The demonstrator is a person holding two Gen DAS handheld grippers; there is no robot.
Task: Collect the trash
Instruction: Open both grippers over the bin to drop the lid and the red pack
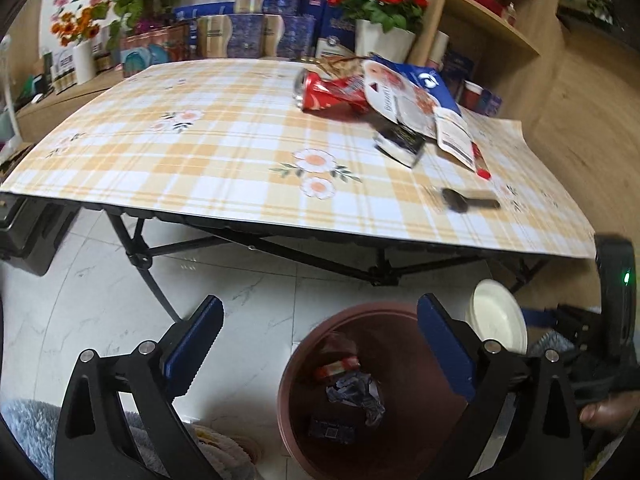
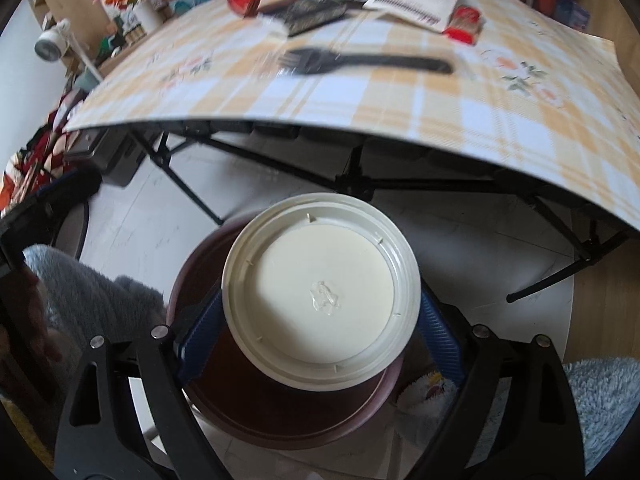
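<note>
Left claw point(image 1: 320, 344): mine, spread wide, empty.
Right claw point(image 2: 320, 320): clamps white lid point(image 2: 320, 292).
Method: I centre it over the bin point(image 2: 280, 420), then release.

Left wrist cam looks fwd and down past its own wide-set fingers, bin point(image 1: 372, 392) close below between the jaws, table point(image 1: 240, 128) beyond. Right wrist cam tilts steeper, very near the white bowl point(image 2: 322, 292) filling the gap betw its jaws. Both share bin, bowl, table edge, black fork point(image 2: 360, 62).
</note>
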